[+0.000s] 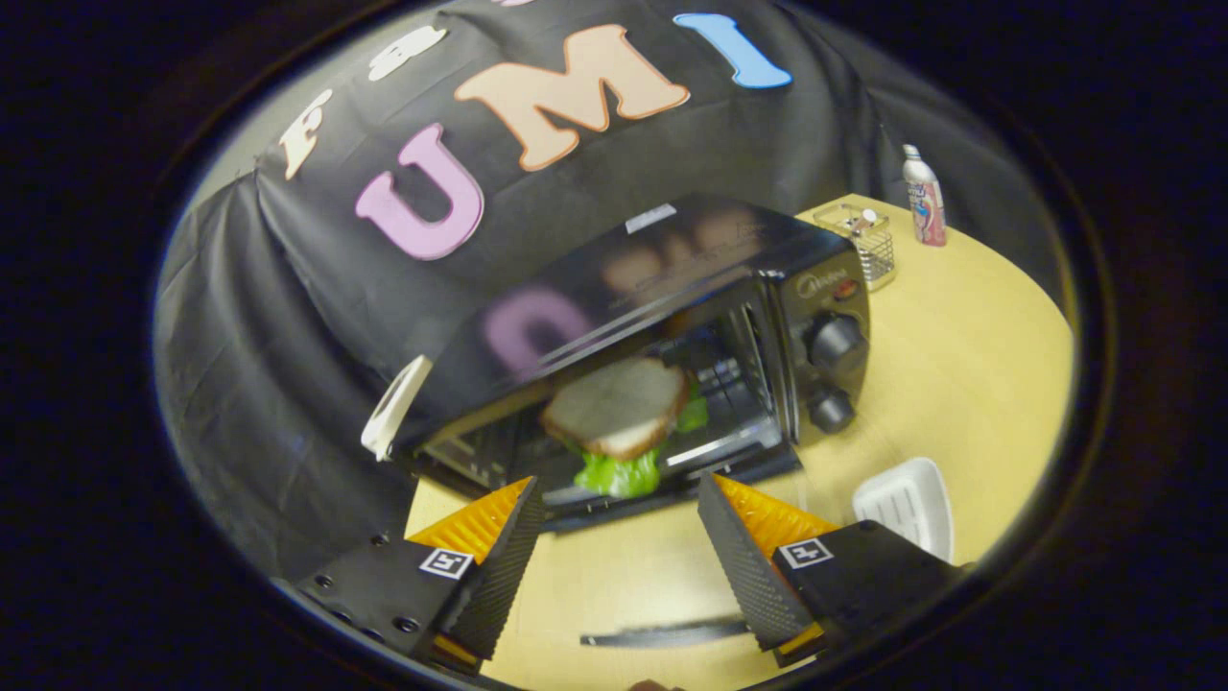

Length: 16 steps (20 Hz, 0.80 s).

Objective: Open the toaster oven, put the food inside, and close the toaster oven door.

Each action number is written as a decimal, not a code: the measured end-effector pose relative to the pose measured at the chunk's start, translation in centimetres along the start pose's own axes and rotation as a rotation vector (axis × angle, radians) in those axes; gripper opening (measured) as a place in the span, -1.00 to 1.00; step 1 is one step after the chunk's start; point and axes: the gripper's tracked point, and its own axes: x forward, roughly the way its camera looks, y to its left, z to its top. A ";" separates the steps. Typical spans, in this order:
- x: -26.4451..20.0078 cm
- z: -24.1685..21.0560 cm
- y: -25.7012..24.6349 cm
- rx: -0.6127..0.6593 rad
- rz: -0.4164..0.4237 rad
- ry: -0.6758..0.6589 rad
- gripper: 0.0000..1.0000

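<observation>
Pale wooden tabletop [959,384] against draped black cloth wall [288,317]; bottle [924,197], wire basket [868,240] at far edge.

The toaster oven [672,317] is a black box with a glossy top, standing tilted in the view on a yellow table. Its door [662,480] hangs open and down at the front, and two round black knobs sit one above the other on its right-hand panel. The sandwich [619,413], brown bread over green lettuce, lies in the oven's opening just above the lowered door.
</observation>
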 end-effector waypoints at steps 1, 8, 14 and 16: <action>-1.3 -1.5 -0.5 -0.020 -0.001 0.049 0.99; -5.3 -9.4 -5.3 -0.152 -0.090 0.253 1.00; -3.3 -13.0 -7.6 -0.136 -0.140 0.335 1.00; -2.6 -12.8 -8.1 -0.152 -0.155 0.332 1.00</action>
